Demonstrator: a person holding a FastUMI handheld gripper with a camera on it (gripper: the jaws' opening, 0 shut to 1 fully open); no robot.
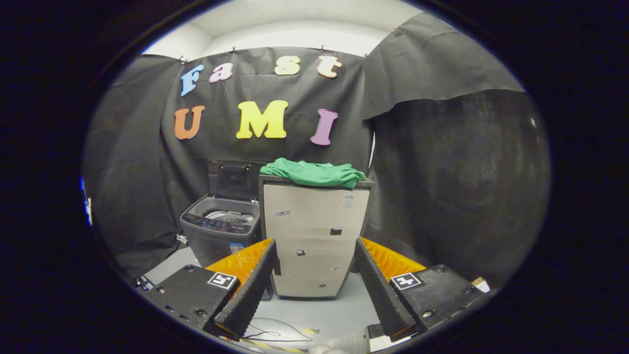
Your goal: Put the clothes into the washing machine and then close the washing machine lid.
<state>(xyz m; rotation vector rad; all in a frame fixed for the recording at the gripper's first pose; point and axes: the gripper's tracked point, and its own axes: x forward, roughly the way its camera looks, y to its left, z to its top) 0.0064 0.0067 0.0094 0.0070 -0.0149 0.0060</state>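
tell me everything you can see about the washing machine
The dark grey top-loading washing machine stands on the pale floor, far beyond the open gripper, whose fingers hold nothing. It is close beside the beige cabinet that carries the crumpled green garment. Its casing looks like plastic. The dark lid is raised upright at the back against the black cloth wall, leaving the metallic drum exposed. A dark control strip runs along the front rim.

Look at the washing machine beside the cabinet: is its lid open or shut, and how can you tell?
Open. The lid stands upright behind the washing machine, and the drum opening shows.
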